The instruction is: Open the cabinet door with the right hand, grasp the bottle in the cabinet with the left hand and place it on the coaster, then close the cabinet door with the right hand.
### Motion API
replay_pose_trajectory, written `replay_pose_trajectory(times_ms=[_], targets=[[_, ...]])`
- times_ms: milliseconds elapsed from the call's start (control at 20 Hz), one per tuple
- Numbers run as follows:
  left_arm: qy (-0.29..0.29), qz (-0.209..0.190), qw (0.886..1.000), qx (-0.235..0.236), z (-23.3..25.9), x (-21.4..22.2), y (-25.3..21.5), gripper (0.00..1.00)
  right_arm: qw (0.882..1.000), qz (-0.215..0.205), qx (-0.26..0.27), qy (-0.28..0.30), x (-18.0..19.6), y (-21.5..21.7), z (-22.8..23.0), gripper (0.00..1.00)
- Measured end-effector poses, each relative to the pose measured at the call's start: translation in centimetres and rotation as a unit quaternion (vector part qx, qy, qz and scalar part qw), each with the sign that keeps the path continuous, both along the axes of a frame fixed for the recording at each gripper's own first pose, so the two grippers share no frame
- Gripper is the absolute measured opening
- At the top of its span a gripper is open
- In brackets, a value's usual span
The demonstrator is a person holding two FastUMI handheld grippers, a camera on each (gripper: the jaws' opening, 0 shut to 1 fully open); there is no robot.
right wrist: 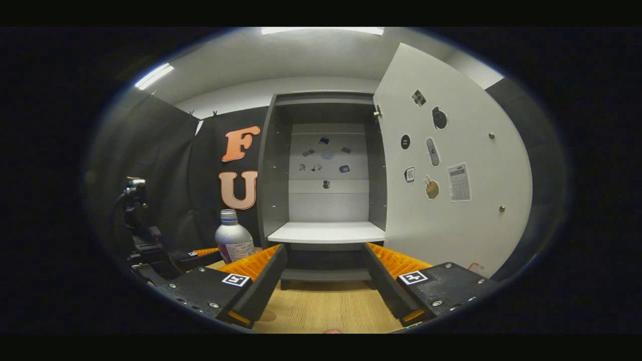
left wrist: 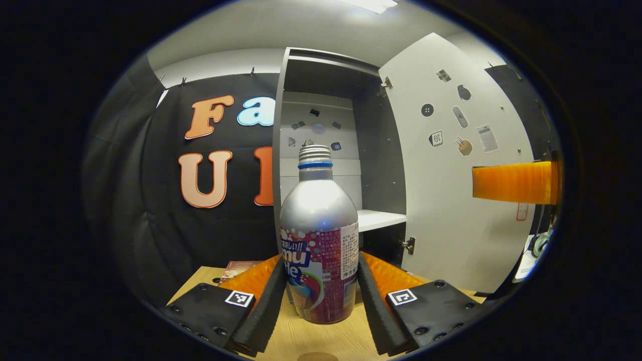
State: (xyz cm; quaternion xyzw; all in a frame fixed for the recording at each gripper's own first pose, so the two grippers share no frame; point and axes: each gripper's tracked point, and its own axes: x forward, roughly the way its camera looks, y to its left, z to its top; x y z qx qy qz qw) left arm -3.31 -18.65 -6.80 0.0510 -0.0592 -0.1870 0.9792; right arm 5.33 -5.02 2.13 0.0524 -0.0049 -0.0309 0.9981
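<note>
Silver aluminium bottle with a pink label (left wrist: 319, 240) stands upright on the wooden tabletop (left wrist: 326, 341), clamped between your left gripper's (left wrist: 321, 296) fingers; your right gripper (right wrist: 325, 281) is spread wide, holding nothing.

Ceiling lights (right wrist: 321, 30) overhead; dim booth, fisheye-warped edges, sharp.

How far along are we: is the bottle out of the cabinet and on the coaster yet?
Done: the cabinet door stands open and the shelf is bare. In hand: the bottle is out, upright between the left gripper fingers over the wooden table; whether both fingers press it, or a coaster lies beneath, I cannot tell. Left: confirm placement, then the open right gripper closes the door.
</note>
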Motion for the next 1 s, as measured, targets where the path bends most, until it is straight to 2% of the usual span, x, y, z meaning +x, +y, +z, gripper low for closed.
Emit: replay_pose_trajectory(times_ms=[250, 450, 1000], targets=[[0.005, -0.026, 0.999, 0.021, -4.8, -2.4, 2.0, 0.82, 0.999, -0.038, -0.026, 0.017, -1.3, -0.5, -0.6, 0.93], [0.03, -0.028, 0.999, 0.033, -10.5, -3.3, 3.2, 0.82, 0.998, -0.045, -0.024, 0.026, -1.9, 0.1, -1.2, 0.92], [0.111, 0.02, 0.994, 0.001, -22.5, -0.2, 3.8, 0.82, 0.995, -0.031, -0.041, 0.09, -3.7, 0.0, -3.6, 0.93]])
